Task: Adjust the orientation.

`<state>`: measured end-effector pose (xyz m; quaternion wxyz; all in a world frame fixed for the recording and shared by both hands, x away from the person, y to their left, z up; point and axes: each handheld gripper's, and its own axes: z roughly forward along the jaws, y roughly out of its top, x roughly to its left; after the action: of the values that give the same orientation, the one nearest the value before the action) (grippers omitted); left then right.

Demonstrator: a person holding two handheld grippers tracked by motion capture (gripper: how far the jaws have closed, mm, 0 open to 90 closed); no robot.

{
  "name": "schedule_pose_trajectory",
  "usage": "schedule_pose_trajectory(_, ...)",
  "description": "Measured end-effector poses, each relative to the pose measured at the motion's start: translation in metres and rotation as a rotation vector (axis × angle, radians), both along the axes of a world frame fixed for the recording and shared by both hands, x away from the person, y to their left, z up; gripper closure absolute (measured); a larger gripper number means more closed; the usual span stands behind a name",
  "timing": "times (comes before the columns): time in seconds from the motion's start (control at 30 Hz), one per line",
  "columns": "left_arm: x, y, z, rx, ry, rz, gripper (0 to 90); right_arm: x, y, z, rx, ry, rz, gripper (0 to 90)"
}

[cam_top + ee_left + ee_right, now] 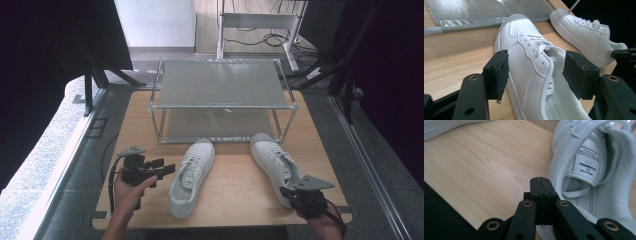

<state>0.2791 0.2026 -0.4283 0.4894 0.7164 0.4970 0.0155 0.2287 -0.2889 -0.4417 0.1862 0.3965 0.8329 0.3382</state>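
Two white sneakers lie on the wooden table [235, 185], toes toward the rack. My left gripper [165, 167] is beside the left sneaker [191, 175], pointing at its side. In the left gripper view it [537, 73] stands open, the left sneaker [529, 50] showing between the pads without touching them. The right sneaker [586, 32] lies farther off. My right gripper [287, 192] sits at the heel of the right sneaker [274, 160]. Seen in its own view, the right gripper [540, 181] is shut with nothing between its pads, just left of the sneaker's heel opening [596, 170].
A two-shelf metal rack [222, 90] with grey mesh shelves stands at the back of the table, right behind the toes. Bare wood [486, 165] lies between the sneakers. The near table edge runs just beneath both hands. Dark stands flank the table.
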Motion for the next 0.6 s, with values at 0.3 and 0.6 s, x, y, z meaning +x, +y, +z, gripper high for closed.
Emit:
schedule_pose_trajectory(0.3, 0.0, -0.0016, 0.0012, -0.019, -0.003, 0.002, 37.0, -0.0017, -0.0015, 0.0046, 0.075, -0.016, 0.033, 86.4)
schedule_pose_trajectory(0.6, -0.0031, -0.0066, 0.0065, -0.015, -0.041, -0.011, 36.9, 0.0006, 0.002, 0.0095, 0.144, -0.043, 0.047, 72.6)
